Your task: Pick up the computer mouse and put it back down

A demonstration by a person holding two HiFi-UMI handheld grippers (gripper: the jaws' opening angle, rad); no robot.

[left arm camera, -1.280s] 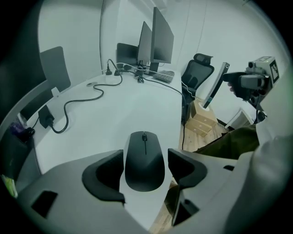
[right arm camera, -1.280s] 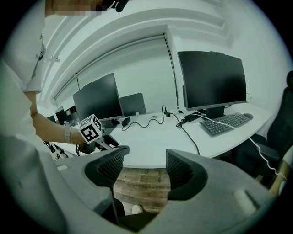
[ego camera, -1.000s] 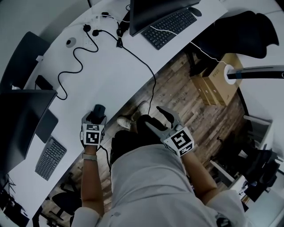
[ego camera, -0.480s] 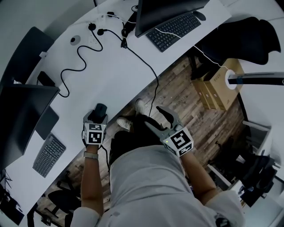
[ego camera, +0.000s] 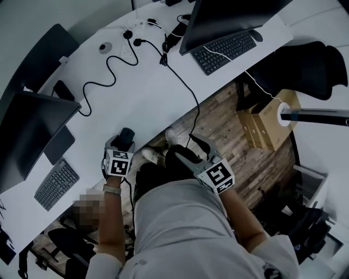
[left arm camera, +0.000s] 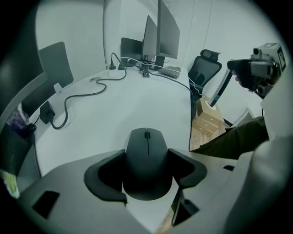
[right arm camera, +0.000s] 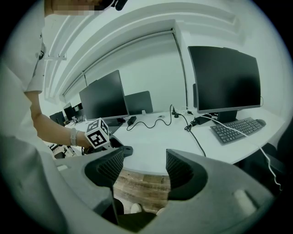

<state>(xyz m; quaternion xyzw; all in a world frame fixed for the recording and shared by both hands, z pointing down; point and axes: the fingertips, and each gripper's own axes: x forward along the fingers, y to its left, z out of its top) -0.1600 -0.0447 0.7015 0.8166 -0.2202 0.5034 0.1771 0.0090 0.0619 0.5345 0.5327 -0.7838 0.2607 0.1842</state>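
The black computer mouse (ego camera: 126, 134) lies on the white desk (ego camera: 152, 103) close to its front edge. My left gripper (ego camera: 124, 143) is shut on it. In the left gripper view both jaws press against the sides of the mouse (left arm camera: 147, 141), whose scroll wheel points away from the left gripper (left arm camera: 147, 161). My right gripper (ego camera: 191, 148) hangs off the desk above the wooden floor, open, with nothing between its jaws. The right gripper view looks through that right gripper (right arm camera: 141, 167) at the desk edge and the left gripper's marker cube (right arm camera: 97, 133).
A keyboard (ego camera: 228, 50) and monitor (ego camera: 229, 16) stand at the far right of the desk, with another monitor (ego camera: 32, 131) and keyboard (ego camera: 54, 184) at the left. A black cable (ego camera: 182, 87) runs over the front edge. Cardboard boxes (ego camera: 267, 120) and a black chair (ego camera: 308, 62) stand on the floor.
The head view has shifted, so the desk sits lower and further right in the picture. Both grippers keep their places, the left one still on the mouse.
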